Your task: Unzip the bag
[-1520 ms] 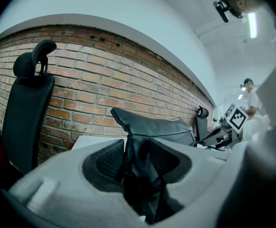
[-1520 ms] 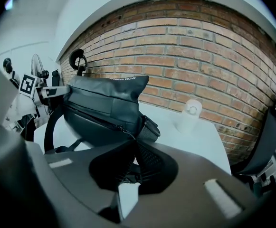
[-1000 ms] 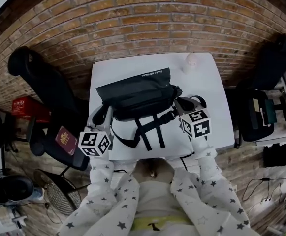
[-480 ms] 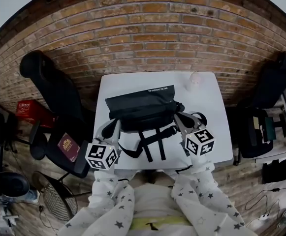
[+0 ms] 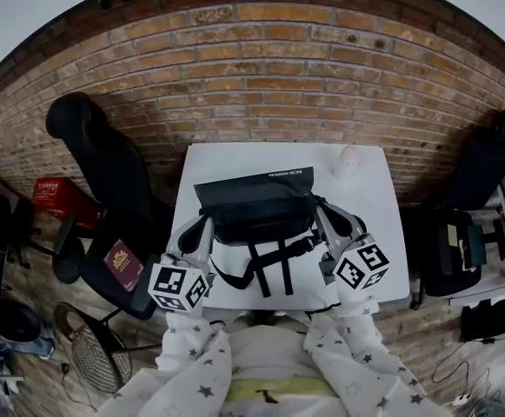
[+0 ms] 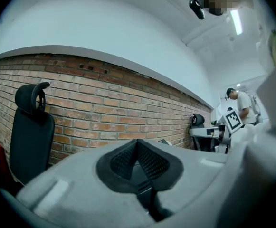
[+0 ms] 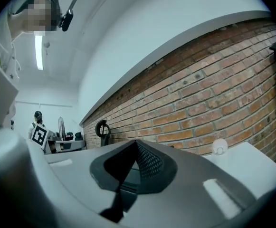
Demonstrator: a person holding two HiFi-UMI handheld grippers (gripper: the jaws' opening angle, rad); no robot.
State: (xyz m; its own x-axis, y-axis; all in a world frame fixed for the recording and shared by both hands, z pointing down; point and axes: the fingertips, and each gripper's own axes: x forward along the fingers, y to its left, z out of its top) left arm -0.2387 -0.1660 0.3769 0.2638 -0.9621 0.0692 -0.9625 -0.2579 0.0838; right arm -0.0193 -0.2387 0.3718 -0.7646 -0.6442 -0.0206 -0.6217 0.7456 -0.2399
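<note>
Two claws are held at the ends of a black bag (image 5: pixel 256 205), which lies in the middle of a white desk (image 5: pixel 226 159) set against a brick wall (image 5: pixel 261 76). The bag is laid crosswise, with a line of white lettering (image 5: pixel 289 174) along its far edge and its black straps (image 5: pixel 269 263) trailing toward the near edge of the desk. Whether its zip is done up cannot be made out from the head view.

The left claw (image 5: pixel 204 223) is seen at the bag's left end and the right claw (image 5: pixel 324 208) at its right end; whether either one touches the bag cannot be told. In the left gripper view the two textured pads (image 6: pixel 153 163) are pressed together at the tip, and nothing is pinched between them. The same is shown in the right gripper view: the pads (image 7: pixel 149 161) are brought together, with nothing gripped. Both claws are pointed level toward the brick wall, so the bag itself is not caught in either gripper view.

A small white round object (image 5: pixel 348 157) is placed on the far right corner of the desk, well apart from the bag. A black office chair (image 5: pixel 100 159) is stood to the left of the desk, and a red booklet (image 5: pixel 122 265) is laid on its seat. A second black chair (image 5: pixel 487 155) is stood to the right. Star-patterned sleeves (image 5: pixel 191 354) are seen behind the marker cubes.
</note>
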